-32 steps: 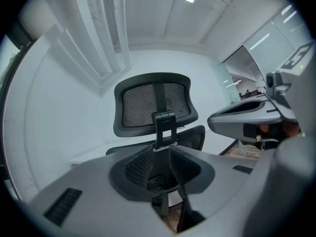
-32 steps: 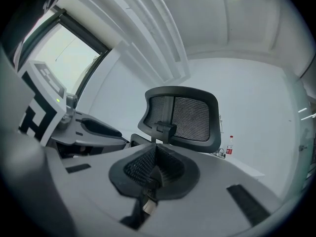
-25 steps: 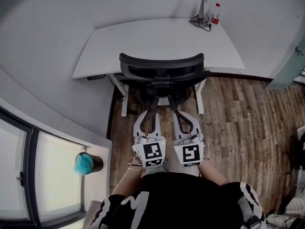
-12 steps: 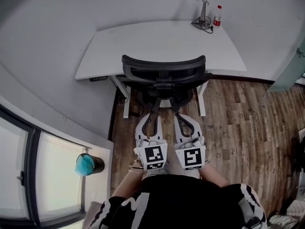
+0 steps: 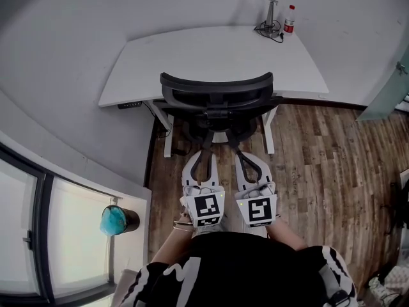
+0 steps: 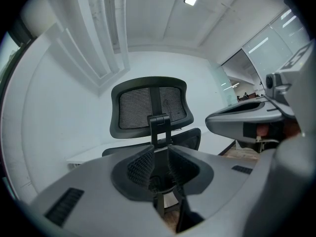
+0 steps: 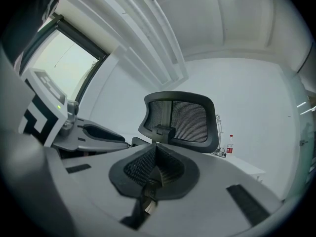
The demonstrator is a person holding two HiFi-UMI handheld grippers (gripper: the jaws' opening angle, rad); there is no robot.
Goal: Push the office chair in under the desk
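Note:
A black mesh-backed office chair [image 5: 216, 93] stands against the front edge of the white desk [image 5: 211, 53], its seat partly under the top. My left gripper [image 5: 204, 151] and right gripper [image 5: 240, 152] lie side by side just behind the chair's lower back, both pointing at it; I cannot tell whether they touch it. In the left gripper view the left gripper [image 6: 159, 152] is shut, and the chair's backrest [image 6: 150, 107] rises straight beyond it. In the right gripper view the right gripper [image 7: 154, 149] is shut with its pads together, the backrest [image 7: 180, 121] just ahead.
A desk lamp [image 5: 271, 5] and a red-capped bottle [image 5: 289, 18] stand at the desk's far right corner. White desk legs [image 5: 167, 142] flank the chair. A teal-topped cup [image 5: 115, 219] sits on the window ledge at left. Wood floor [image 5: 319, 165] stretches right toward a glass door [image 5: 386, 88].
The view sways slightly. The chair and both grippers keep nearly the same places.

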